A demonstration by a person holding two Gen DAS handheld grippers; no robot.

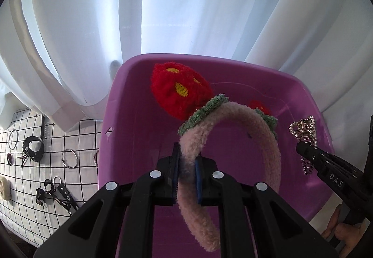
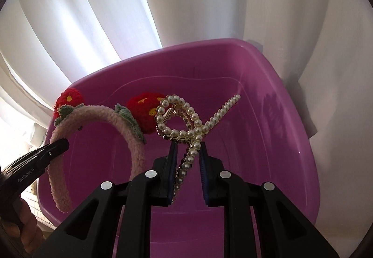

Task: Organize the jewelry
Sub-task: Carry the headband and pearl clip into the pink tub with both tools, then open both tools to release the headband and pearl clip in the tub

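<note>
**Two pieces held over the tub**

White curtains [image 1: 186, 13] hang behind a purple tub [image 1: 130, 118]. The left gripper [image 1: 187, 171] is clamped on a pink headband [image 1: 265, 141]; the right gripper [image 2: 187, 164] is clamped on a pearl clip [image 2: 186, 122]. Both pieces hang over the tub's empty floor. A good drop likely means lowering each near the floor, well apart, then parting the jaws. Counted: one headband with two red flowers [image 1: 179, 87], one clip, one tub. On the grid cloth [image 1: 35, 211] left of the tub lie several rings and dark pieces, too jumbled to count.

Pearl hair claw [image 2: 186, 122] over purple tub [image 2: 268, 85]
</note>
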